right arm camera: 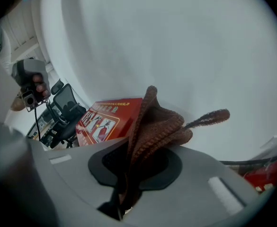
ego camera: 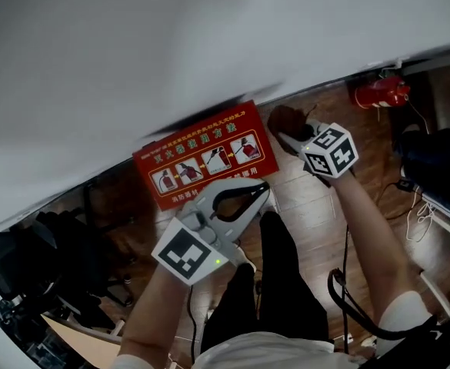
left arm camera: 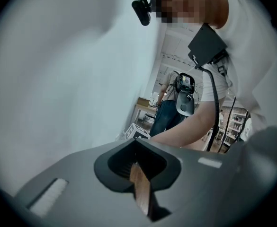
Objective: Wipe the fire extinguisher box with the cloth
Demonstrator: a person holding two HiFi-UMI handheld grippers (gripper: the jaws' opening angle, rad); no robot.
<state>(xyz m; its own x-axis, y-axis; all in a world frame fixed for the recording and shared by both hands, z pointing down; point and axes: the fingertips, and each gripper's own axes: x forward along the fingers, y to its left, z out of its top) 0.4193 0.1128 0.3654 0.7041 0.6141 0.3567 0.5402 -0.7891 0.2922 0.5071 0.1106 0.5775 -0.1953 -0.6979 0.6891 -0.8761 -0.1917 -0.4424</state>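
Holding the cloth (right arm camera: 157, 122) is about as easy as it gets. It's a brown, knitted-looking weave, soft and floppy, and I'd guess it weighs next to nothing. It's bunched up in my right gripper (ego camera: 295, 138), with the jaws pinched down on the middle of the wad. A fat fold sticks out past the tips and one stringy loose end flops off to the side. I reckon the fat fold is the bit to wipe with. The loose end could drag or snag, so I'd watch it.

The fire extinguisher box (ego camera: 205, 164) sits low against the white wall (ego camera: 209, 37), just ahead of both grippers. The cloth is near its right-hand end, not touching as far as I can tell. The box has a flat red face that looks smooth, with yellow lettering and a row of little picture panels. It looks stiff and boxy, either sheet metal or hard plastic, can't say which. I doubt it needs holding for a light wipe, and a smooth face like that should let the cloth slide fine.

My left gripper (ego camera: 261, 189) is closed up with nothing in it, hovering just this side of the box's near edge. There's wood-plank floor (ego camera: 305, 198) underneath, a red extinguisher (ego camera: 378, 92) off to the right, and a black office chair (ego camera: 1, 260) way out left.
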